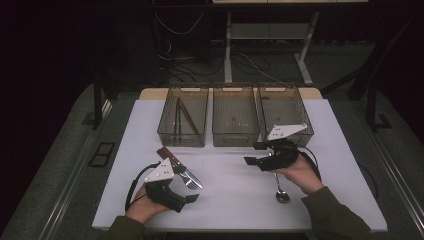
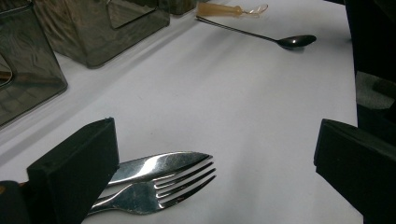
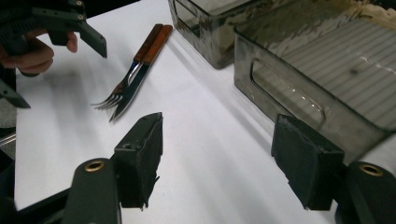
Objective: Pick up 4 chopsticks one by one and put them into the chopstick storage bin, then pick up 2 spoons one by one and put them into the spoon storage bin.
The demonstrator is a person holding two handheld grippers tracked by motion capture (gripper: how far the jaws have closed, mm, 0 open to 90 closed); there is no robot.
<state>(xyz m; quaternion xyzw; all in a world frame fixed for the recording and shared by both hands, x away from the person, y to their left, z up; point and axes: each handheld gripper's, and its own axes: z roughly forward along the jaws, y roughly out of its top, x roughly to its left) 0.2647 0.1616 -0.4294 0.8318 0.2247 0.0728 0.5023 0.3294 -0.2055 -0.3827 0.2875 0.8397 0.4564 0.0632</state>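
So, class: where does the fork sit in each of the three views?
High view: fork lower left, beside the left gripper.
Left gripper view: bottom centre, against the knife.
Right gripper view: upper left.
Shared landmark: the knife alongside it.

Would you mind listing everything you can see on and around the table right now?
Bins: three, smoky clear plastic, in a row at the table's far edge.
Utensils in the left bin: dark, slim, leaning inside; count unclear.
Knife: one, steel blade, brown wooden handle, lying near the left gripper.
Fork: one, steel, wooden handle, lying alongside the knife.
Spoon: one, steel, on the table near the right hand.
Table: one, white top.
Cables: several, on the floor beyond the table.
Left gripper: black, jaws open, held above the table.
Right gripper: black, jaws open, held near the bins.
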